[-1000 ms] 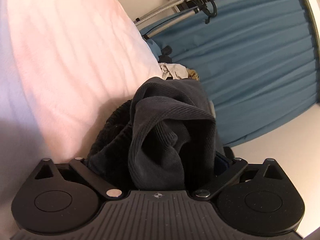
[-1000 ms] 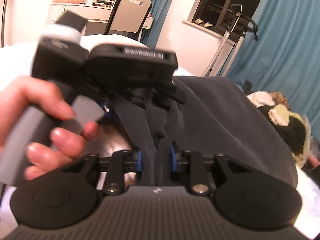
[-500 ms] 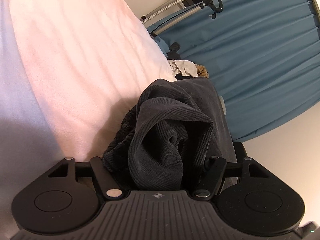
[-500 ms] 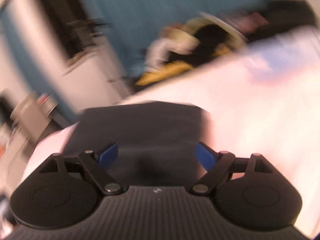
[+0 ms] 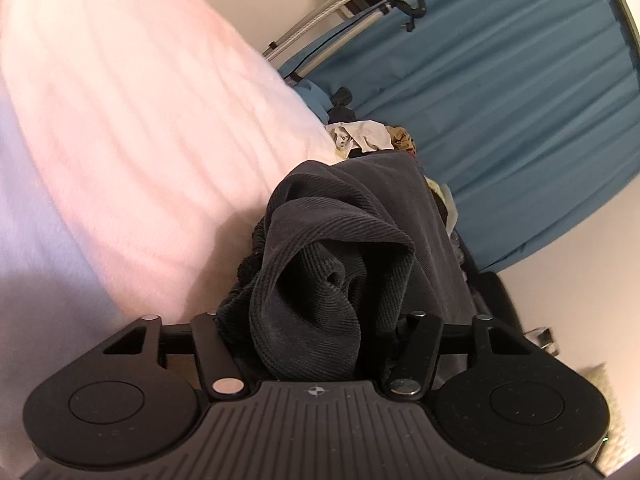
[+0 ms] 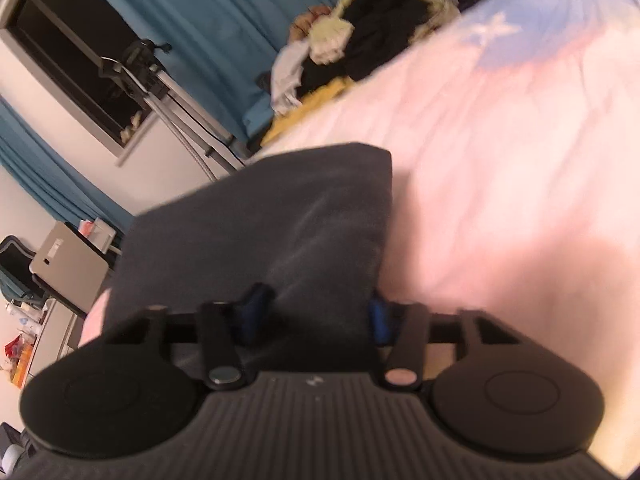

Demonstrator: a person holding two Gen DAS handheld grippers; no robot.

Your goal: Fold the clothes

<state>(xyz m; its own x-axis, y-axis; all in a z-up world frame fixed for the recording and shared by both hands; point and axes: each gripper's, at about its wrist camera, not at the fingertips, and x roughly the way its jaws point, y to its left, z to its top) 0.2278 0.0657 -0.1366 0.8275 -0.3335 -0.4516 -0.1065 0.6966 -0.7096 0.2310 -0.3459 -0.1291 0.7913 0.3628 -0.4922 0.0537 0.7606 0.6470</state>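
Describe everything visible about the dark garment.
The dark garment is charcoal, fine-ribbed like corduroy, with a fuzzier black layer at one edge. One end is bunched into deep folds between the left gripper's closing jaws. The other end lies as a flat, smooth slab with a squared corner on the pink bedcover, its near edge between the right gripper's closing blue pads.

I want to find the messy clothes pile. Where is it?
In the right wrist view, the clothes pile sits at the top, beyond the pink bedspread, against the blue curtain, past the dark grey garment.
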